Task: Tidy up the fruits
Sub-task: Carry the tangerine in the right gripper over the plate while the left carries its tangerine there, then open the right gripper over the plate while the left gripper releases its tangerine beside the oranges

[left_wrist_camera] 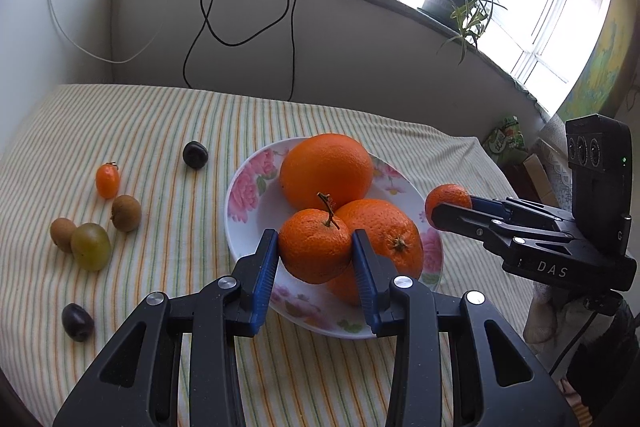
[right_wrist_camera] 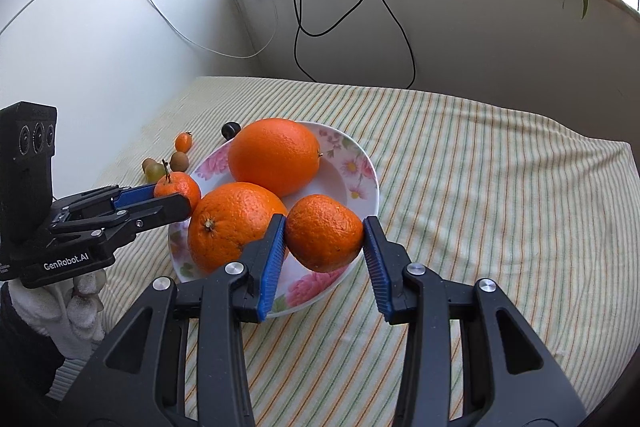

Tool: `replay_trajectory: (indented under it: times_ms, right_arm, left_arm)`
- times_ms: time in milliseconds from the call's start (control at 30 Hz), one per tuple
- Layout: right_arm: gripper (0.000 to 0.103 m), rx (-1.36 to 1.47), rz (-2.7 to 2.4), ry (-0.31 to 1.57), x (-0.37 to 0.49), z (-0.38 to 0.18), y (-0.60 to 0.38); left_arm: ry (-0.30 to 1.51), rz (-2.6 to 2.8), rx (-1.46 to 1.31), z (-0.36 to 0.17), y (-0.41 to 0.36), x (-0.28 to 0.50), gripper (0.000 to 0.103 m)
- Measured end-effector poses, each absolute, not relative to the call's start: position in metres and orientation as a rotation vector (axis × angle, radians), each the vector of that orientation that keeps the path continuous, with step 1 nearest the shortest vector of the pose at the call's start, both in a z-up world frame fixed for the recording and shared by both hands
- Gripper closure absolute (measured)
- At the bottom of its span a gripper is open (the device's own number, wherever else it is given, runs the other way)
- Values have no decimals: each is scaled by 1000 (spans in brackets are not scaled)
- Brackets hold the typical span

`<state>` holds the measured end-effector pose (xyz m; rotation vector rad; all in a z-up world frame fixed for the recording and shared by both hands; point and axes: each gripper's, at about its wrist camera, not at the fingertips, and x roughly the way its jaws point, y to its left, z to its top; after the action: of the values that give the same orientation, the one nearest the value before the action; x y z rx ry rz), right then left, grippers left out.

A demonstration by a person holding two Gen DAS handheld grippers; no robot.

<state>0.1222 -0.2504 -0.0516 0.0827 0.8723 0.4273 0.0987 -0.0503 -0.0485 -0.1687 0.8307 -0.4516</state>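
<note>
A floral plate [left_wrist_camera: 250, 215] [right_wrist_camera: 362, 195] on the striped cloth bears a large orange [left_wrist_camera: 326, 169] [right_wrist_camera: 274, 157] and a second orange [left_wrist_camera: 390, 235] [right_wrist_camera: 230, 223]. My left gripper [left_wrist_camera: 316, 239] [right_wrist_camera: 176, 197] is shut on a stemmed mandarin [left_wrist_camera: 314, 251] [right_wrist_camera: 178, 187], held over the plate's near left rim. My right gripper [right_wrist_camera: 325, 227] [left_wrist_camera: 444, 211] is shut on a stemless mandarin [right_wrist_camera: 324, 235] [left_wrist_camera: 448, 199] at the plate's right rim. Each mandarin sits between blue pads [left_wrist_camera: 266, 267] [right_wrist_camera: 274, 263].
Small fruits lie on the cloth left of the plate: an orange cherry tomato [left_wrist_camera: 107, 180], two brown kiwi berries [left_wrist_camera: 126, 213], a green grape [left_wrist_camera: 91, 246] and two dark grapes [left_wrist_camera: 195, 155] [left_wrist_camera: 77, 321]. Cables hang down the wall behind. A gloved hand [right_wrist_camera: 76, 303] holds the left gripper.
</note>
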Motion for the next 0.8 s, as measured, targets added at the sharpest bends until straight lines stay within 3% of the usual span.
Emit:
replay_trajectory:
  times_ms: [467,500,533,600,800]
  right_arm:
    - [62,75,425,884,127,-55,-245]
    - [58,71,421,885,128,-56,-245]
    - [45,69,420,881,128,-55,-244]
    - [32,64,414,857,126,-51,-244]
    - [31,56,415,830,122,-41,-244]
  left_arm:
    - [833,-434,-145,-48,-52,102,67]
    - [836,-427,-146,-49,-51,102,62]
    - [834,-425,-152,-48,-50,103,57]
    - [826,-422,-163,-47,-48,102,51]
    - [813,-416,-157,-43,-46,101,51]
